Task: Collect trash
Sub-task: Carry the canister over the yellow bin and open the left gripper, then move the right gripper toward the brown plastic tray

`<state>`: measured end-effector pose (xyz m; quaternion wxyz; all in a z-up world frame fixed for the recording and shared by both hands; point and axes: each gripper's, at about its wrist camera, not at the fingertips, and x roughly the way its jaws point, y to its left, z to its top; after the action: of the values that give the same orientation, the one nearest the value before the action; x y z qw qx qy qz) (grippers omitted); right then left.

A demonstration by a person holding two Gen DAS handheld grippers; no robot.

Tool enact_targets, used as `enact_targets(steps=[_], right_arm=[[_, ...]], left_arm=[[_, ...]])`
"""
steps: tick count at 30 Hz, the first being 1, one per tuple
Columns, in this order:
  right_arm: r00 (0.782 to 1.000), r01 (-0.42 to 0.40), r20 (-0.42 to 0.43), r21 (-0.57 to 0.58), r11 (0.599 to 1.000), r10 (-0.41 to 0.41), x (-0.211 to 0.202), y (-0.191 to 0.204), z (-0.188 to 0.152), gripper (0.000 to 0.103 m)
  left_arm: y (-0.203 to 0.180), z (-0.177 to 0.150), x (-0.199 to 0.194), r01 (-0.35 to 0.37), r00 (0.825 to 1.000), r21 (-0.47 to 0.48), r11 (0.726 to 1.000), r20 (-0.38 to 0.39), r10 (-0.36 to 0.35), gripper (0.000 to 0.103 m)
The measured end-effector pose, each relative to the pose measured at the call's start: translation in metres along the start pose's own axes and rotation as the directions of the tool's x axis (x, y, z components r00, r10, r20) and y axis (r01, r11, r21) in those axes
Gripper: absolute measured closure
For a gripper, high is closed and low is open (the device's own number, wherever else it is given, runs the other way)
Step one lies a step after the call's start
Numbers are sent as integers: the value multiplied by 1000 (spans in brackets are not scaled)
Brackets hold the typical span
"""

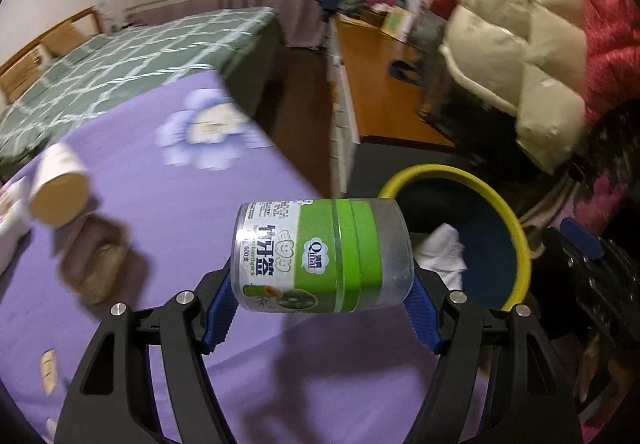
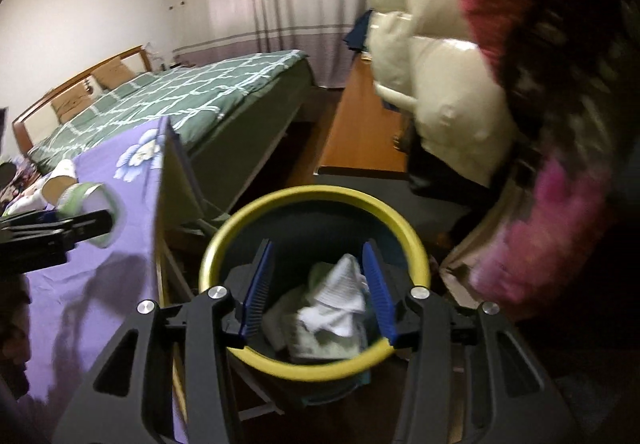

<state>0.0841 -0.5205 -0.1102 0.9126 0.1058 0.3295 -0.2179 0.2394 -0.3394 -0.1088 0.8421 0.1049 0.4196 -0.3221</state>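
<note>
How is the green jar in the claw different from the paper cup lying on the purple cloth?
The green-labelled jar is clear plastic with a printed label; the paper cup is plain white outside and tan inside. The jar is clamped sideways in the left gripper, above the purple cloth; the cup lies loose on it. The jar appears closed; the cup's mouth is open. Both are round and lie on their sides.

We're looking at two matching tools: the left claw (image 1: 322, 298) is showing black angular arms with triangular cut-outs, round silver screws at the joints and ribbed blue pads (image 1: 422, 314). The right claw (image 2: 318, 294) is wearing the same black frame, silver screws, blue ridged pads (image 2: 378, 290).
</note>
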Motion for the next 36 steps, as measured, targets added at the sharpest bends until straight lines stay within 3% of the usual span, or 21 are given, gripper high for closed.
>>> enact_targets(steps=[9, 11, 16, 22, 26, 30, 36], right_arm=[[999, 42, 18, 70, 997, -44, -18, -38, -6, 57], [999, 46, 25, 80, 996, -48, -22, -42, -6, 57], [999, 35, 25, 92, 995, -38, -20, -43, -4, 56], [1000, -23, 0, 44, 999, 23, -7, -16, -1, 56], [997, -72, -3, -3, 997, 72, 0, 16, 8, 56], [991, -132, -6, -53, 990, 132, 5, 55, 20, 56], [974, -229, -29, -129, 965, 227, 14, 129, 37, 56]], left_arm=[[-80, 21, 53, 69, 996, 89, 994, -69, -63, 32], [-88, 26, 56, 65, 997, 93, 994, -53, -60, 12], [-77, 35, 34, 57, 998, 69, 996, 12, -58, 9], [-2, 24, -24, -17, 993, -30, 999, 119, 21, 6], [66, 3, -66, -104, 975, -129, 986, 182, 126, 6], [136, -25, -105, -213, 937, -227, 950, 228, 265, 6], [239, -78, -147, -361, 865, -370, 856, 209, 456, 5]])
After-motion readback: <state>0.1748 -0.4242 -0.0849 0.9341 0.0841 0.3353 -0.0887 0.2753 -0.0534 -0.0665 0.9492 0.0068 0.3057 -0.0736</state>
